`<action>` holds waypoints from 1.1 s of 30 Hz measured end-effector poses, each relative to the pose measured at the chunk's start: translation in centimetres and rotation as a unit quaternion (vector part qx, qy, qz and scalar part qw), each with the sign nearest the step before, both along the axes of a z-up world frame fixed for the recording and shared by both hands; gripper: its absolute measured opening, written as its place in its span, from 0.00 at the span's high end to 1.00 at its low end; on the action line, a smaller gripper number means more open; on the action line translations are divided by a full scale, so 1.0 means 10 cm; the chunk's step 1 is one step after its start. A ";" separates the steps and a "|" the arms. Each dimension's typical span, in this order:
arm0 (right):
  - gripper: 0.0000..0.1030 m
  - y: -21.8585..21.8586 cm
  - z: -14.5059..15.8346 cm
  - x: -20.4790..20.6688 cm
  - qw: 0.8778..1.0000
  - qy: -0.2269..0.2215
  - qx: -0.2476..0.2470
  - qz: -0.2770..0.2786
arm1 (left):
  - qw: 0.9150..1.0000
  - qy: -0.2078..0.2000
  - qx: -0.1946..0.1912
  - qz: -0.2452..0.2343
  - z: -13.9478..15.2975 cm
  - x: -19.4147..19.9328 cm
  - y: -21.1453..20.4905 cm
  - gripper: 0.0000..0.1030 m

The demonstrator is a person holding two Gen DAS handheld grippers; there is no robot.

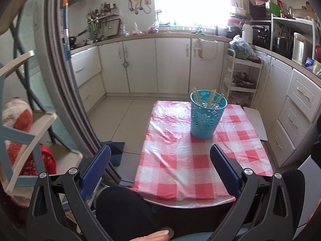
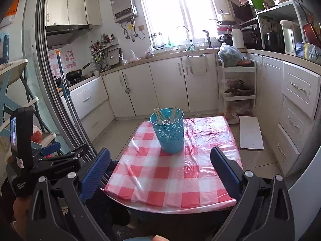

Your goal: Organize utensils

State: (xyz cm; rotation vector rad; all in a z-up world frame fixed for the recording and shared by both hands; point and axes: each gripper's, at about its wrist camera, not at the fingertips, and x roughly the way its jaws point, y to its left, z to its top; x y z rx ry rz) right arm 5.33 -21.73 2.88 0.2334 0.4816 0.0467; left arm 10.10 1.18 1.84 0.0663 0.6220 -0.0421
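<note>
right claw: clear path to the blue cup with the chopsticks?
Probably yes. The right claw stands open and empty, pulled back over the near table edge, and only bare checkered tablecloth lies between it and the blue cup. The chopsticks stand inside.

Chopsticks in holder, holder on table.

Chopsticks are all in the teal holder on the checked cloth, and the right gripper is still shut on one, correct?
Not quite: the right gripper is open and empty, as the right wrist view shows. The chopsticks do stand in the teal holder on the checked cloth.
</note>
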 end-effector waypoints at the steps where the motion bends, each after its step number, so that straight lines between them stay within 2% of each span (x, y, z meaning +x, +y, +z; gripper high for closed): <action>1: 0.07 0.01 0.01 -0.04 1.000 -0.001 -0.001 -0.001 | 1.000 -0.003 -0.003 0.005 0.01 -0.03 0.03 0.07; 5: 0.07 0.01 0.01 -0.16 1.000 -0.005 0.007 -0.009 | 1.000 -0.010 -0.019 0.015 0.07 -0.15 0.12 0.07; 9: 0.07 -0.02 0.02 -0.22 1.000 -0.009 0.013 -0.015 | 1.000 -0.018 -0.012 0.021 0.12 -0.23 0.10 0.07; 23: 0.07 -0.02 0.07 -0.36 1.000 -0.022 0.007 -0.015 | 0.999 -0.033 0.017 -0.007 0.17 -0.45 -0.18 0.07; 33: 0.07 -0.01 0.11 -0.39 1.000 -0.027 0.003 -0.012 | 0.999 -0.038 0.017 -0.010 0.22 -0.50 -0.20 0.07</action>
